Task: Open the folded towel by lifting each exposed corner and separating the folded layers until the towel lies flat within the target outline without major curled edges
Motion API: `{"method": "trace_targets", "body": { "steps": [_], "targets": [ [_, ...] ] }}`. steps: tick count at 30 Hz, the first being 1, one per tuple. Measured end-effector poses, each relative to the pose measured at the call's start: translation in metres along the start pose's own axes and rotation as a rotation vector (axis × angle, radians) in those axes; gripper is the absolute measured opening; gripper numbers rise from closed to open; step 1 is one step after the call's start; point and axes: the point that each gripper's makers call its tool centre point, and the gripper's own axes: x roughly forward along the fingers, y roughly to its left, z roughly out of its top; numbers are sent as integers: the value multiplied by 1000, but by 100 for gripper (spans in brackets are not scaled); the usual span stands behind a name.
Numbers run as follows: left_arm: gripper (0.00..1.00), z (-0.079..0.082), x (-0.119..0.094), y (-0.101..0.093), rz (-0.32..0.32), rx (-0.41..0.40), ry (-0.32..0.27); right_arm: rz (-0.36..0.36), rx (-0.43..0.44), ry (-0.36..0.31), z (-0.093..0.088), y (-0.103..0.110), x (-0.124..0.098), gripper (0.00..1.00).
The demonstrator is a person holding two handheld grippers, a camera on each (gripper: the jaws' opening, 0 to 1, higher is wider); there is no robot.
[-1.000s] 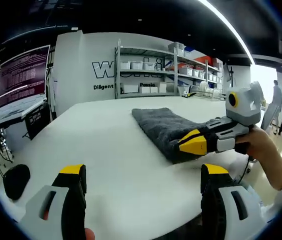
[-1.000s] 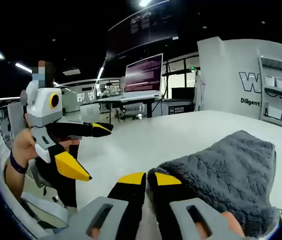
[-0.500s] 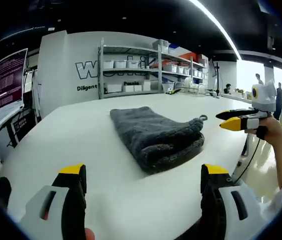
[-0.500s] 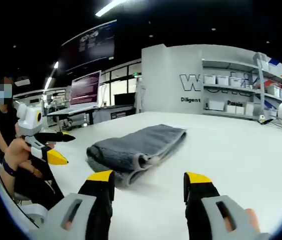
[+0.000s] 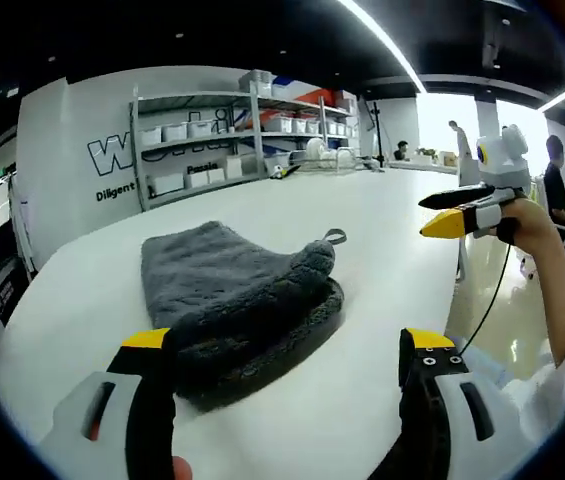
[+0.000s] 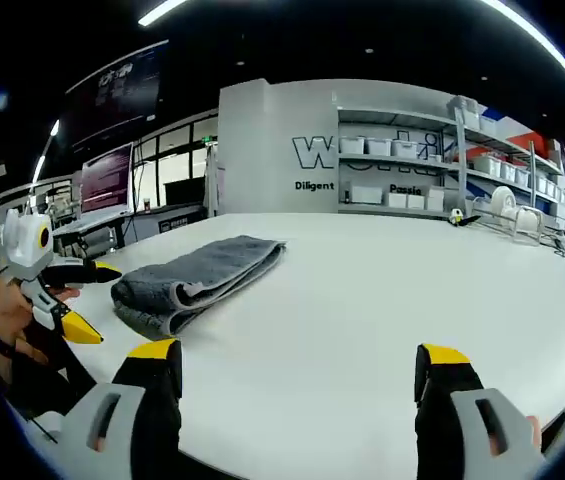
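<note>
The soft grey folded towel [image 5: 232, 300] lies mid-frame on the white desk [image 5: 392, 230]. Both grippers' fingers [image 5: 147, 400] are wide open, holding nothing. Pinch just 1 top corner, then lift slowly.

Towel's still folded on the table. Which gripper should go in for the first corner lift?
Left, probably. Its open jaws already frame the near end of the gray towel, where the folded layers show. The right gripper is open too, but held off past the table edge.
</note>
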Motion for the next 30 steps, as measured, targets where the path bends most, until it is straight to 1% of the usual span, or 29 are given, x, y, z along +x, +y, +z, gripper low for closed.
{"method": "trace_targets", "body": {
  "steps": [3,7,11,13,15,17,20,23,26,28,29,30],
  "targets": [
    [90,10,10,-6,-5,39,-2,-13,11,-2,-2,-5,-3,99],
    [86,25,24,-11,11,91,-17,-23,19,2,-4,-9,-5,99],
    [85,32,37,-10,65,161,-10,-25,29,-12,0,-11,-6,99],
    [84,35,44,-11,82,191,-9,-19,31,-13,-1,-10,-6,99],
    [80,36,49,-12,93,219,-2,-16,33,-7,-3,-9,-6,99],
    [77,39,54,-11,124,273,2,-14,36,-3,-5,-9,-7,99],
    [71,40,56,-12,170,364,8,-14,45,-9,-4,-10,-9,99],
    [60,37,60,-16,182,445,21,-15,49,-17,-3,-11,-11,99],
    [47,36,63,-22,179,465,21,-10,50,-21,-3,-11,-12,98],
    [32,35,67,-27,165,498,40,-9,52,-23,-3,-11,-12,98],
    [27,34,69,-29,156,510,47,-9,53,-21,-4,-11,-11,98],
    [25,34,71,-32,151,520,49,-8,54,-18,-5,-11,-11,97]
  ]
}}
